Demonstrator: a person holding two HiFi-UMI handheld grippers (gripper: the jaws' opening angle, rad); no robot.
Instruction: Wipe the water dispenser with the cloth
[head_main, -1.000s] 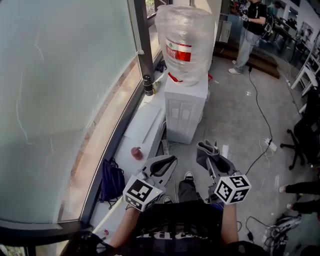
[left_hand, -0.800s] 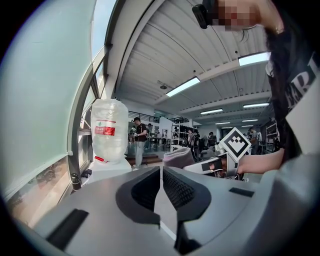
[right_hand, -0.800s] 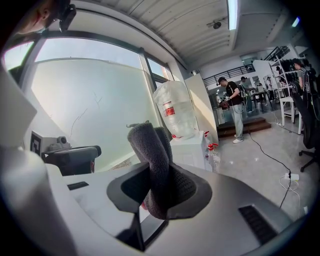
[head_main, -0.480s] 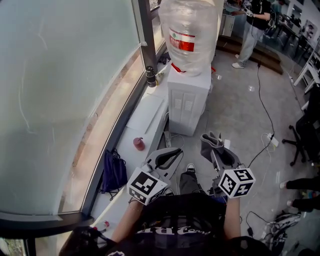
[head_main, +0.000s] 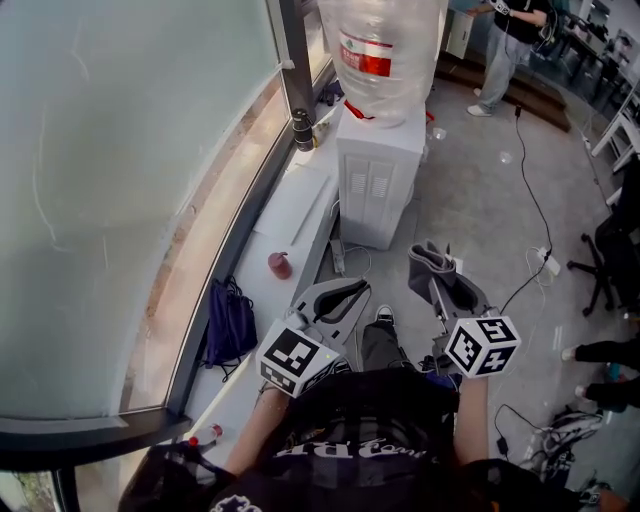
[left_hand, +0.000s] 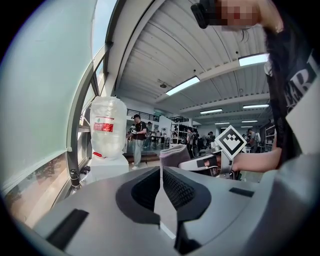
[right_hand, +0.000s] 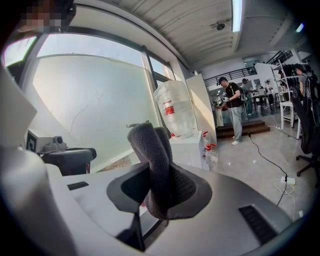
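The white water dispenser (head_main: 377, 176) stands by the window with a clear plastic-wrapped bottle (head_main: 381, 50) on top; it also shows ahead in the left gripper view (left_hand: 106, 167) and in the right gripper view (right_hand: 188, 147). A grey cloth (head_main: 433, 262) sticks up from my right gripper (head_main: 440, 283), whose jaws are shut on it; the folded cloth (right_hand: 152, 160) fills the right gripper view. My left gripper (head_main: 339, 295) is shut with nothing in it, jaws touching (left_hand: 161, 187). Both grippers are held close to my body, well short of the dispenser.
A white ledge (head_main: 290, 235) runs along the frosted window (head_main: 120, 150), with a small red object (head_main: 279, 264) and a dark flask (head_main: 302, 130) on it. A dark bag (head_main: 228, 325) hangs at the ledge. Cables (head_main: 535, 215) cross the floor; a person (head_main: 512, 40) stands far back; chairs at right.
The view has drawn closer to the dispenser, which now sits higher in the head view. Both grippers keep their pose, the right still holding the cloth.
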